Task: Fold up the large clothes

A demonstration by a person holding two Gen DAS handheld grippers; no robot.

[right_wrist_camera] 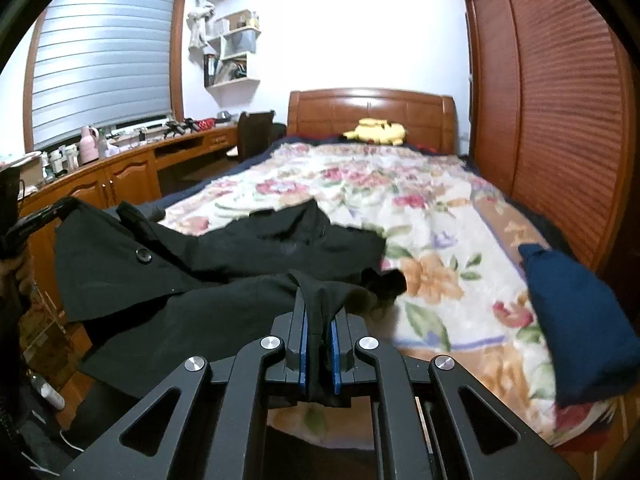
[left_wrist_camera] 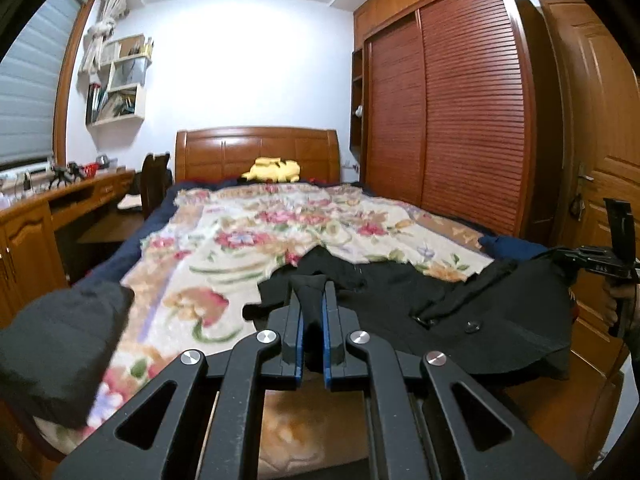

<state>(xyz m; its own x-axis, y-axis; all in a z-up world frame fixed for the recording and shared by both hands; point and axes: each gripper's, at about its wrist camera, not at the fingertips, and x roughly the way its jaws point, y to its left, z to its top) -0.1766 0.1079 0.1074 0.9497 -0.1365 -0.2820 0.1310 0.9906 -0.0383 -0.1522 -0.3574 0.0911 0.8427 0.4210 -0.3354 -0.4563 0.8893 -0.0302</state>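
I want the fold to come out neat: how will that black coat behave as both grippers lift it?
The black coat will probably sag between the left gripper and right gripper, since it already drapes in soft folds. It looks thick, so likely fairly heavy.

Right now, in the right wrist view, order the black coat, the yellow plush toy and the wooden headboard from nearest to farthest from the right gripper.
1. Black coat: clamped in the right gripper, at the bed's foot.
2. Yellow plush toy: far end of the bed.
3. Wooden headboard: just behind the toy, against the wall.
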